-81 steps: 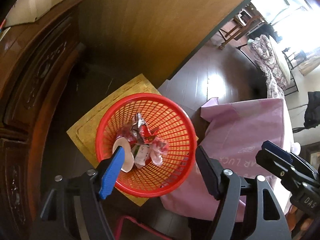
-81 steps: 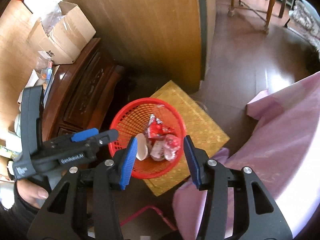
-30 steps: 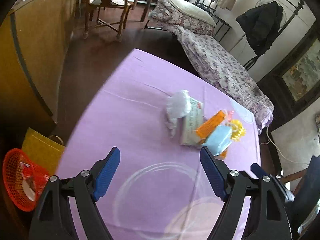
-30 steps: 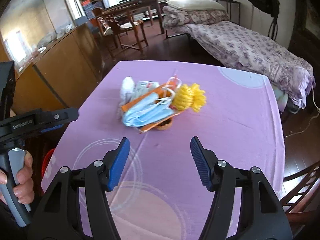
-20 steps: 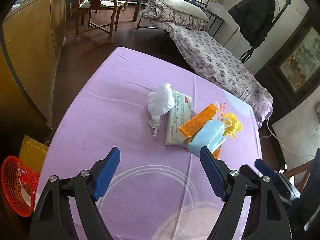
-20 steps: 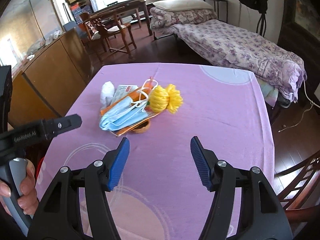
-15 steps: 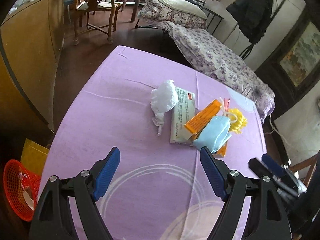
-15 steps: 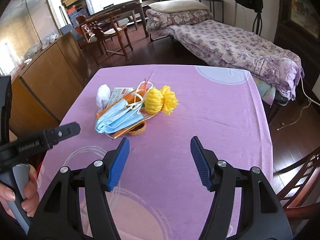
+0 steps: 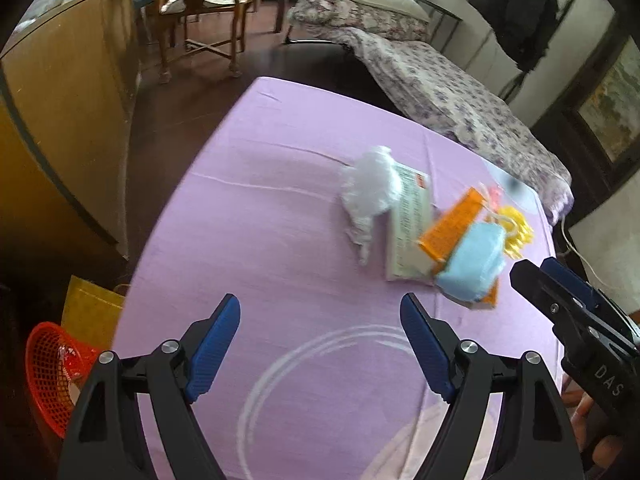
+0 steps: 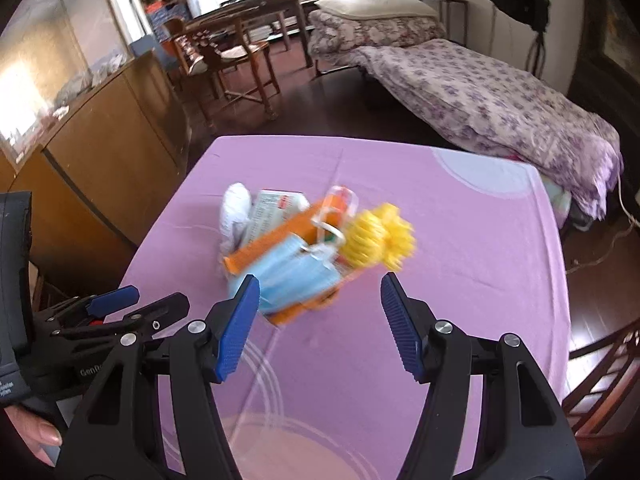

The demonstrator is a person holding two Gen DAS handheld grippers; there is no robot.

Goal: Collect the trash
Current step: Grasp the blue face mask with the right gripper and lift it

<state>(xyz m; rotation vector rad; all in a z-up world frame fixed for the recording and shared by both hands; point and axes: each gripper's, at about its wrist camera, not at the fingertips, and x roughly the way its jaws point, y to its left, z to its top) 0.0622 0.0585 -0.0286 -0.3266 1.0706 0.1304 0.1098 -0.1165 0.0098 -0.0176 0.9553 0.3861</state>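
Note:
A heap of trash lies on the purple tablecloth (image 9: pixel 280 240): a crumpled white bag (image 9: pixel 370 190), a printed packet (image 9: pixel 408 220), an orange box (image 9: pixel 452 228), a light blue face mask (image 9: pixel 472 264) and a yellow ruffled thing (image 9: pixel 516 232). My left gripper (image 9: pixel 320 340) hangs open over bare cloth, short of the heap and to its left. My right gripper (image 10: pixel 320 320) is open too, just in front of the blue mask (image 10: pixel 296 276), orange box (image 10: pixel 280 244) and yellow thing (image 10: pixel 380 240). Nothing is between either pair of fingers.
A red mesh basket (image 9: pixel 48 376) with wrappers stands on the floor at the table's left, beside a yellow mat (image 9: pixel 90 316). A wooden cabinet (image 9: pixel 60 120) runs along the left. Chairs (image 10: pixel 232 56) and a bed with a flowered cover (image 10: pixel 480 96) lie beyond the table.
Both grippers swung from above the red basket to the table. Over the last second the right gripper has closed in on the heap; the left has sunk slightly. Both stay open.

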